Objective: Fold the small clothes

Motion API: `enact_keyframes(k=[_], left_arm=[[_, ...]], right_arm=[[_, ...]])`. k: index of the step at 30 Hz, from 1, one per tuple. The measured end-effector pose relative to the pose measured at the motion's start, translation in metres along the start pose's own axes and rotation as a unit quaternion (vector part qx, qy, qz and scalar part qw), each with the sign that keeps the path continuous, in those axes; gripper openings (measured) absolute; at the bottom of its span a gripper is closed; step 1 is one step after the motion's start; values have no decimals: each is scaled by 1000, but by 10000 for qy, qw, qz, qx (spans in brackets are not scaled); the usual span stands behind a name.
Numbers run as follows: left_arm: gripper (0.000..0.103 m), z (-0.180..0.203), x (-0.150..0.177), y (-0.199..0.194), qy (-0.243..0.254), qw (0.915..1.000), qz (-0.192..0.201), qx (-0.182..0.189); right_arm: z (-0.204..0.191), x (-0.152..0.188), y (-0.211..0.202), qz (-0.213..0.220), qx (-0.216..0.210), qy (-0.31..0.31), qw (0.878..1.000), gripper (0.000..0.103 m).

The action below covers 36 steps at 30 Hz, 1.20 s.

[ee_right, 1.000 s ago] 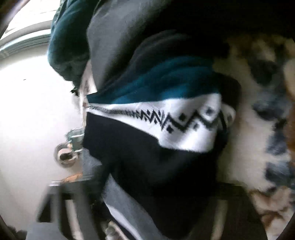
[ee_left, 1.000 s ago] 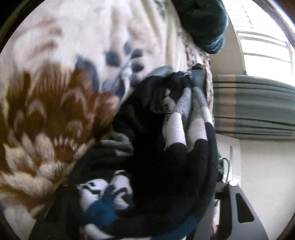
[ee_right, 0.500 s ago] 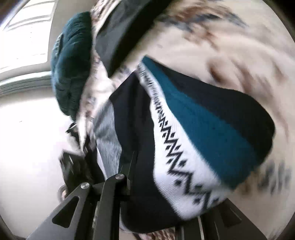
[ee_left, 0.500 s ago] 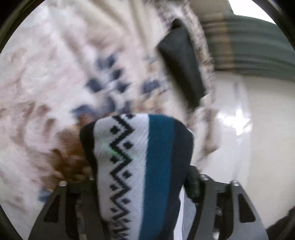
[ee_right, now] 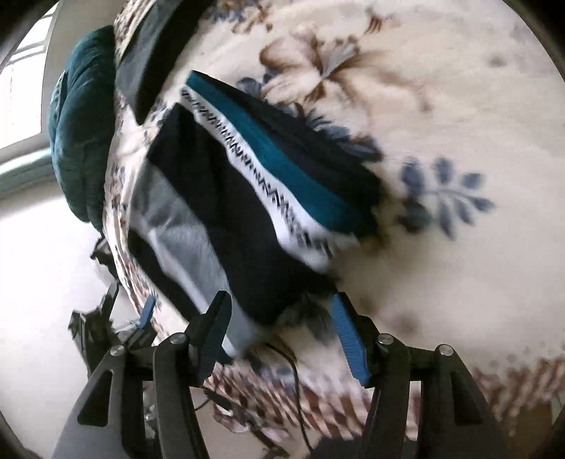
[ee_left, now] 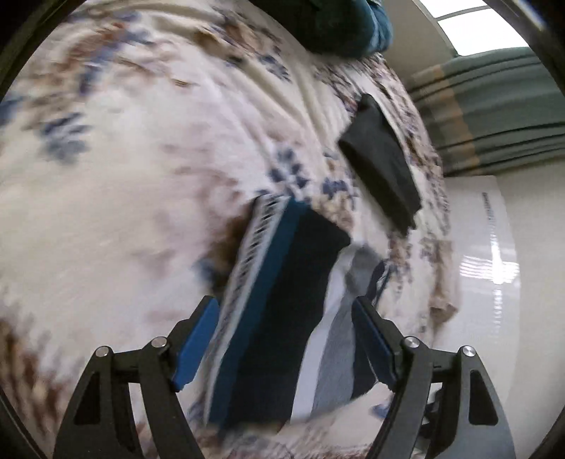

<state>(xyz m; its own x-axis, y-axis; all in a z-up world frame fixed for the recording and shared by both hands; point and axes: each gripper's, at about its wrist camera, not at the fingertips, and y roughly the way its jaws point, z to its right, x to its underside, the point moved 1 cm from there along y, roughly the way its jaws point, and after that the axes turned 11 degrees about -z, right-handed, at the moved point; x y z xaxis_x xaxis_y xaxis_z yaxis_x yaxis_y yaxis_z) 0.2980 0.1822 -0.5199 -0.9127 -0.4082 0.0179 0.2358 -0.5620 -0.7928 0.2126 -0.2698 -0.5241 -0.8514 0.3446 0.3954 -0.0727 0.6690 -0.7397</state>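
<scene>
A folded knit garment with black, teal, white zigzag and grey bands lies on a cream floral blanket near its edge. It also shows in the right wrist view. My left gripper is open, its blue-padded fingers on either side of the garment and just above it. My right gripper is open too, empty, at the garment's near end.
A folded dark grey cloth lies beyond the garment near the blanket's edge. A dark teal bundle sits further back. White floor drops off beside the blanket. Striped curtains hang behind.
Both grippers held the garment bunched up close. Now it lies flat and folded on the blanket, both grippers have opened and pulled back from it.
</scene>
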Motion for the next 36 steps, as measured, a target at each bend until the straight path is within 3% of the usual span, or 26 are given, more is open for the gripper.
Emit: enact_keyframes(k=[3, 8, 12, 14, 15, 20, 22, 24, 25, 26, 27, 28, 30, 33, 35, 36], left_arm=[[76, -14, 27, -7, -103, 9985, -139, -517], [76, -48, 43, 32, 161, 9885, -499, -1422], [76, -79, 30, 92, 369, 9728, -711, -2173], [90, -80, 25, 102, 397, 9724, -655, -2203], [103, -78, 24, 107, 388, 9751, -624, -2094], [103, -68, 28, 125, 251, 9628, -219, -2681], [103, -66, 26, 127, 111, 9606, -263, -2766], [101, -63, 21, 120, -112, 9618, -398, -2705], [94, -57, 17, 114, -273, 9649, -335, -2591], [93, -52, 13, 102, -392, 9711, -151, -2350], [93, -44, 10, 84, -442, 9781, 140, -2031], [93, -31, 3, 65, -431, 9827, 471, -1738], [94, -15, -20, 57, -332, 9875, 581, -1430], [94, -5, -63, 84, -250, 9928, 338, -1124], [94, -3, -91, 107, -145, 9950, 5, -988], [81, 0, -105, 124, -74, 9957, -125, -913]], right_arm=[[-11, 11, -27, 2, 202, -208, 9996, 65], [-43, -14, -55, 93, 652, -743, 9951, 67], [-74, -80, -45, 417, 1100, -1401, 9831, 67], [-90, -115, -32, 465, 1356, -1734, 9744, 67], [-98, -133, -24, 430, 1355, -1899, 9714, 67], [-129, -197, 13, 173, 1497, -2392, 9592, 67], [-133, -215, 30, -48, 1375, -2443, 9599, 67], [-132, -223, 43, -243, 1284, -2389, 9622, 64], [-133, -225, 45, -253, 1217, -2417, 9624, 40], [-137, -224, 45, -157, 1294, -2476, 9601, 21], [-140, -221, 42, -130, 1314, -2520, 9587, 12], [-145, -217, 36, -34, 1262, -2585, 9577, 12], [-155, -213, 20, 164, 1095, -2646, 9580, 11], [-159, -219, 3, 280, 795, -2476, 9652, 11], [-159, -225, 4, 280, 893, -2395, 9664, 11], [-160, -227, 6, 263, 961, -2364, 9665, 11]])
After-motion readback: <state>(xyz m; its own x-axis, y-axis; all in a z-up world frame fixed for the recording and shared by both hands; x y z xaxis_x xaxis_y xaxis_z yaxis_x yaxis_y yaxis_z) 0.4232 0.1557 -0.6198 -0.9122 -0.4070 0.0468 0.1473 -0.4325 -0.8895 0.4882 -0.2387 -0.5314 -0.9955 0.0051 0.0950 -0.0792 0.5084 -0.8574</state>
